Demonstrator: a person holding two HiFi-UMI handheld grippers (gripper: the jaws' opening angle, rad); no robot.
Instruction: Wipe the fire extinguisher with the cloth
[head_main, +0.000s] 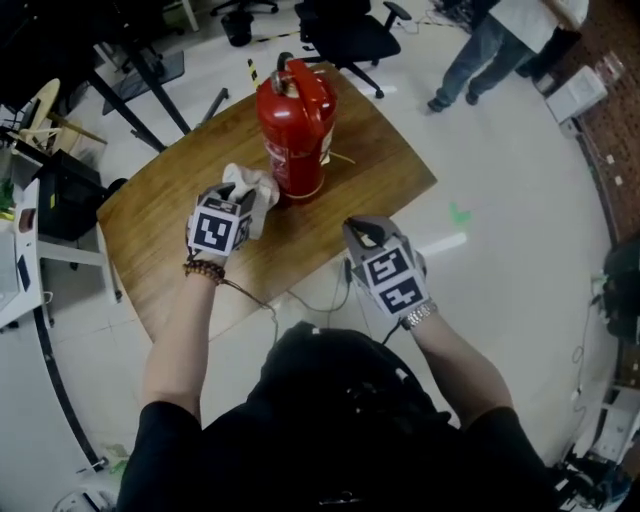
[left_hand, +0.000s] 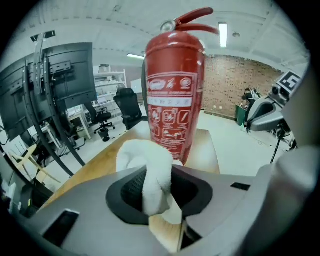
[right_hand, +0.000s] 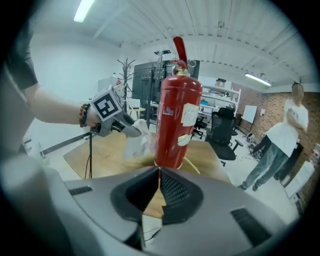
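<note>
**Chief:** Head view, findings?

**Inspector:** The fire extinguisher (head_main: 297, 120) stands upright on the wooden tabletop (head_main: 160, 225), toward its far side. The left gripper (head_main: 248, 198) has its jaws closed on the white cloth (head_main: 258, 185), which sits just beside the foot of the cylinder. The right gripper (head_main: 358, 232) hangs over the tabletop's near edge, apart from the extinguisher.

**Chief:** Left gripper view?

**Inspector:** The jaws are partly closed and pinch 1 narrow fold of cloth. A loose roll bulges above them, in front of the red cylinder. Risk 1: with so little cloth held, drag against the cylinder could pull the fold out of the jaws.

**Chief:** Right gripper view?

**Inspector:** The jaws are together with nothing between them, so nothing steadies the extinguisher. Risk 2: it is tall on a small base, and a sideways wipe high on the cylinder could tip it or slide it toward the tabletop's edge. Risk 3: a white tag (right_hand: 184, 139) appears to stand off the cylinder, and the cloth could catch on it and tear it. I advise bracing the cylinder before wiping.
</note>
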